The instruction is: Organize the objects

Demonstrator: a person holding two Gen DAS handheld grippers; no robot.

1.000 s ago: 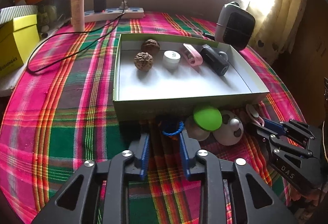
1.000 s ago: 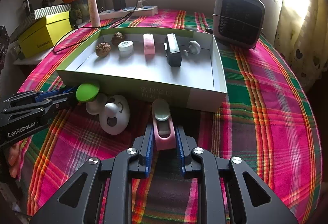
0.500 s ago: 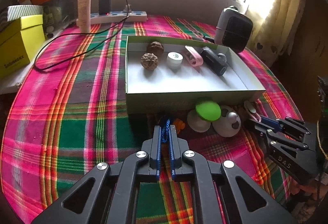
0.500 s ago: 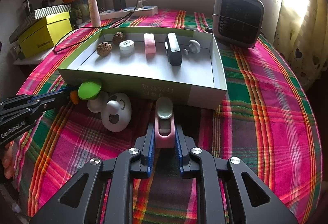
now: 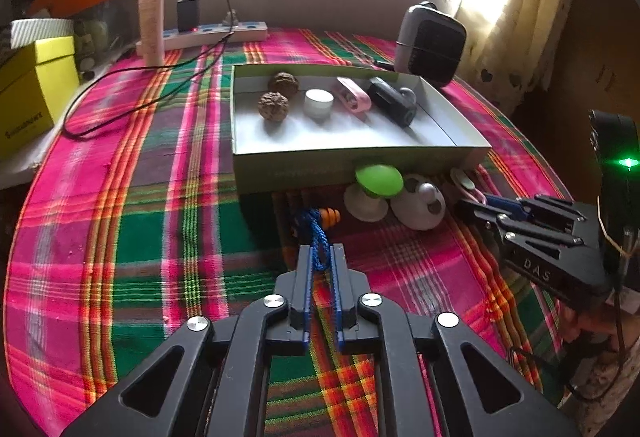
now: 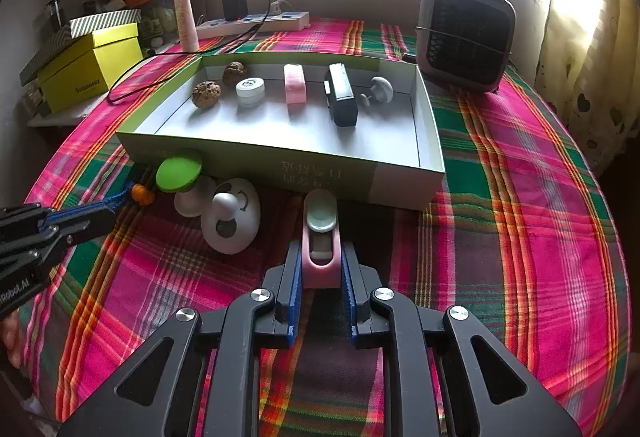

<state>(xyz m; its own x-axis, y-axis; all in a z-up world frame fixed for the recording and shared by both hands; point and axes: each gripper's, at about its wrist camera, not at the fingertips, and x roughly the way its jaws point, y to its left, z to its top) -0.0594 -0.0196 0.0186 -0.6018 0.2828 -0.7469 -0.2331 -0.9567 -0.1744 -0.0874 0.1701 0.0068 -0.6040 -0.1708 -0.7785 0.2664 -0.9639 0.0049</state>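
Left gripper (image 5: 320, 257) pinches blue cord (image 5: 318, 233); right gripper (image 6: 320, 269) clamps pink clip (image 6: 321, 257)

We see the surface (image 6: 520, 197) covered in a plaid of pink, green and orange stripes. The shallow box (image 6: 248, 161) is white inside with a light green outer wall. In it lie two brown walnuts (image 6: 206, 94), a white round tin (image 6: 250, 91), a pink clip (image 6: 295, 83) and a black case (image 6: 342, 97). In front of the box sit a bright green disc (image 6: 179, 170), a white egg-shaped toy (image 6: 232, 215), an orange bead (image 6: 141, 194) and a blue cord (image 5: 318, 241). Our right hand-held gripper (image 6: 320, 269) is black with blue pads around a pink holder (image 6: 321, 257). A yellow box (image 6: 90, 65) stands at the far left
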